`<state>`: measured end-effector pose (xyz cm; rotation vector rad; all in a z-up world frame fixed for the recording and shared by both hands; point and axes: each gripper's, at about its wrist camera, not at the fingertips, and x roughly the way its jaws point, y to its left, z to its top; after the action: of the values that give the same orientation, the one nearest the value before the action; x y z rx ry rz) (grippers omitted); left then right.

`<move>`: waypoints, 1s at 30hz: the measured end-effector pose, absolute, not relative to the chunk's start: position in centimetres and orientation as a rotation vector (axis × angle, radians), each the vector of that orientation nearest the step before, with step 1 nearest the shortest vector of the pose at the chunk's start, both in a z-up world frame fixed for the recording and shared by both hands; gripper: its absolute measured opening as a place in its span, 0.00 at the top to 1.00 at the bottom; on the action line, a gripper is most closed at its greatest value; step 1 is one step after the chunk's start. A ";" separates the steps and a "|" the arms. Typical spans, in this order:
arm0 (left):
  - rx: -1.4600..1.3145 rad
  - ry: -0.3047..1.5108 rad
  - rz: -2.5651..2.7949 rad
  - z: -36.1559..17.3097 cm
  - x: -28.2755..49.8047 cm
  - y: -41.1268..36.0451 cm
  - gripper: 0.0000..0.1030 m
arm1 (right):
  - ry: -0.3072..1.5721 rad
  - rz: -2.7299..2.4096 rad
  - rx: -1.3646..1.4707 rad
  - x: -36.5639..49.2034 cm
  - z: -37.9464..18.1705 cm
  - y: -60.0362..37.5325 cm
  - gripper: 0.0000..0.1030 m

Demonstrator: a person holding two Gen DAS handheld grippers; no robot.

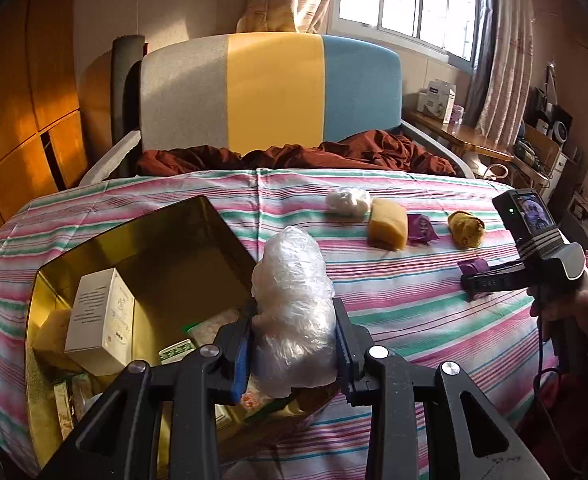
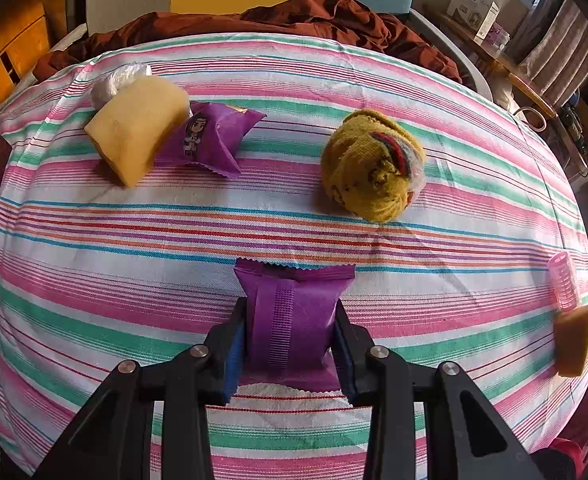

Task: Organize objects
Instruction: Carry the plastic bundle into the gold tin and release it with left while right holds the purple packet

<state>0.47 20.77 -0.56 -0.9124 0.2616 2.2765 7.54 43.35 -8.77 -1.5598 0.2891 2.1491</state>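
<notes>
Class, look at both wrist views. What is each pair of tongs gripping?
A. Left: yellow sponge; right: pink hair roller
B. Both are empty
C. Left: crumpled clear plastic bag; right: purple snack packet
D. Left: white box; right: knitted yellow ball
C: the left tongs pinch the crumpled clear plastic bag beside the gold tin, and the right tongs clamp the purple snack packet.

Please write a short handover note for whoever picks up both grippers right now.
Left gripper: shut on the clear plastic bundle, at the gold tin's near edge.
Right gripper: shut on a purple packet over the striped cloth.
Done: white box and small items already in the tin.
Left on the cloth: yellow sponge, second purple packet, mustard knit ball, white wad, pink roller.
</notes>
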 end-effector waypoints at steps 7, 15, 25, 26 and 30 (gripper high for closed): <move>-1.001 0.180 2.331 -1.7 -2.4 16.9 0.66 | 0.254 2.144 -1.558 7.3 -8.7 42.9 0.63; -1.194 -0.150 2.313 -3.4 -6.4 8.5 0.66 | 0.197 2.141 -1.562 6.8 -8.6 42.7 0.63; -1.210 -0.115 2.261 -3.6 -7.0 10.9 0.65 | 0.169 2.141 -1.565 6.8 -8.3 42.7 0.63; -1.217 -0.102 2.270 -3.7 -7.4 11.4 0.66 | 0.169 2.141 -1.565 6.8 -8.3 42.7 0.63; -1.240 -0.010 2.324 -4.5 -9.3 12.7 0.65 | 0.163 2.143 -1.566 7.2 -8.4 43.2 0.63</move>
<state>-9.25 12.71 -4.46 -1.2403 -0.0101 2.3239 7.22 43.19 -8.41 -1.5660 0.1627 2.1425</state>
